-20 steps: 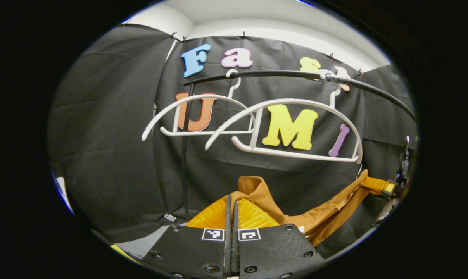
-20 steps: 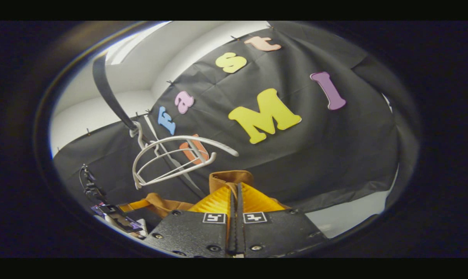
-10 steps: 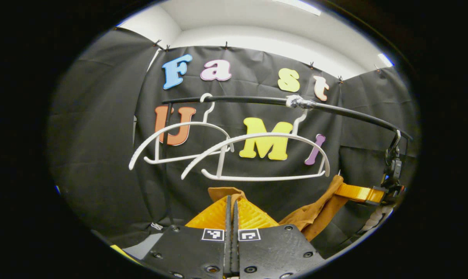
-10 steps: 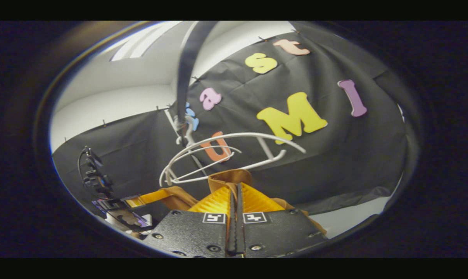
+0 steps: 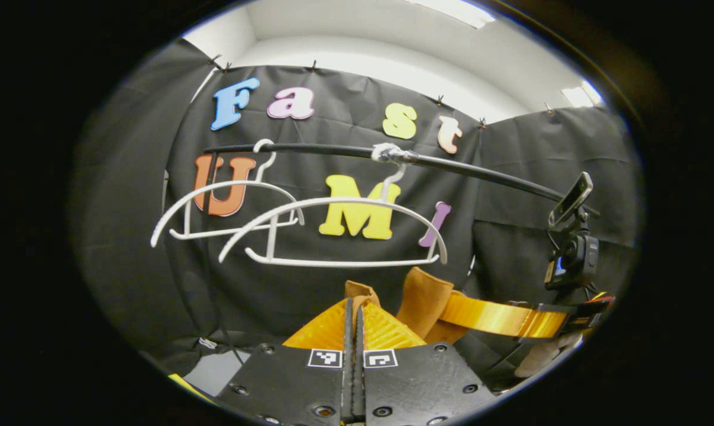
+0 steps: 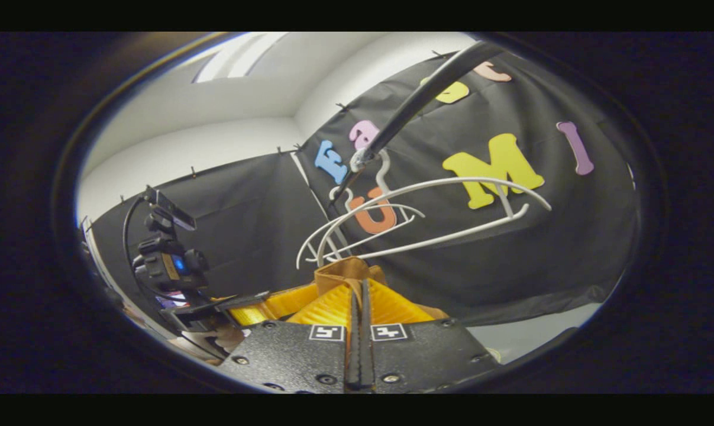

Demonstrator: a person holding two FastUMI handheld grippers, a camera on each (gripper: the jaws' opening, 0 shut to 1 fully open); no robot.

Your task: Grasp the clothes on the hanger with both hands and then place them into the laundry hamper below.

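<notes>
Left gripper view showed two bare white hangers (image 5: 333,228) on one rail (image 5: 451,168); below, left gripper (image 5: 353,305) and right gripper (image 6: 359,287) each clenched one brown garment (image 5: 425,296).

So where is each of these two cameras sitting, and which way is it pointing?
Left gripper view: rides the left gripper, shut on brown cloth; faces two white plastic hangers on a black rail.
Right gripper view: rides the right gripper, shut on the cloth, tilted up at the hangers.
Shared: hangers, rail, cloth, each other's gripper.
</notes>
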